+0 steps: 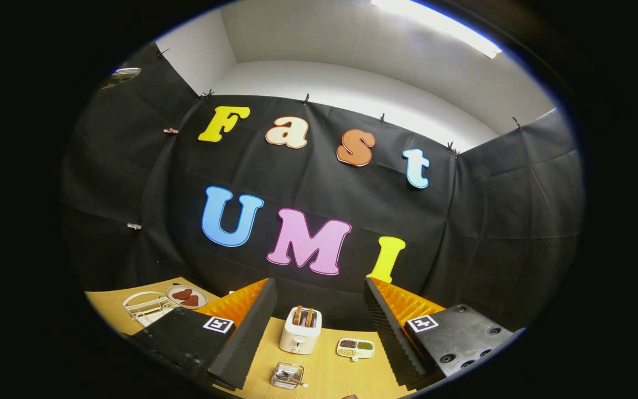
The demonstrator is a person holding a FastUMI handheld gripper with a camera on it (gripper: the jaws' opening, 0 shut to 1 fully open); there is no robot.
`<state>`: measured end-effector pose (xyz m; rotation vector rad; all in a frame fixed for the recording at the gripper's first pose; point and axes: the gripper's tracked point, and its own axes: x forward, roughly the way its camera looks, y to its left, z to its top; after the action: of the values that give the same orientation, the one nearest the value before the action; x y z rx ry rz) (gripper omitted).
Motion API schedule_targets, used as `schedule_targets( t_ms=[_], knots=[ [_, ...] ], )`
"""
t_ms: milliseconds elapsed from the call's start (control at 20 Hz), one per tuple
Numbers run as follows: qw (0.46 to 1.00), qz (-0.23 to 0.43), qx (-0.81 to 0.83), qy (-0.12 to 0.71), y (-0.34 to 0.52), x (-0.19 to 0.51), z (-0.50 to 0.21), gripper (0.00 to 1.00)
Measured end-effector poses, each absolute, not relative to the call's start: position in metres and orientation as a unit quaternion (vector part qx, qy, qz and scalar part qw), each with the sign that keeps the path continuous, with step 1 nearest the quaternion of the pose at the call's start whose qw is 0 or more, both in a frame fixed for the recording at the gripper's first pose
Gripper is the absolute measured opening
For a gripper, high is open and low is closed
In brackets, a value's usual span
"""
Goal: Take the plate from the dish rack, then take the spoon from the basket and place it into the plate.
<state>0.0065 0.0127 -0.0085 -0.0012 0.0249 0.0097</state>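
Observation:
My gripper [319,282] is held above the wooden table [324,377], open, with nothing between its fingers. Between the fingers and below them sits a small metal basket [287,375] with a spoon [296,380] lying in it. Beyond the left finger, at the table's far left corner, stands a white wire dish rack [146,308]. A round plate [187,297] holding red-brown heart-shaped pieces sits just right of the rack. I cannot tell whether another plate rests inside the rack.
A white toaster [301,330] with two slices in it stands just beyond the basket. To its right lies a white divided dish [356,348] of beans and grains. The black cloth wall closes the back of the table.

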Motion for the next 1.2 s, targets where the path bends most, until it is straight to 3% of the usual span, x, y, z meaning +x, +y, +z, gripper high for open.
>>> schedule_targets(
  t_ms=[300,550,800,1200],
  knots=[
    [0.999,0.028,0.005,0.03,0.032,0.012,-0.016,0.97],
    [0.99,0.104,0.05,0.079,0.088,0.026,-0.038,0.97],
    [0.961,0.185,0.118,0.171,0.166,0.053,-0.075,0.97],
    [0.921,0.227,0.116,0.295,0.255,0.098,-0.148,0.98]
  ],
)
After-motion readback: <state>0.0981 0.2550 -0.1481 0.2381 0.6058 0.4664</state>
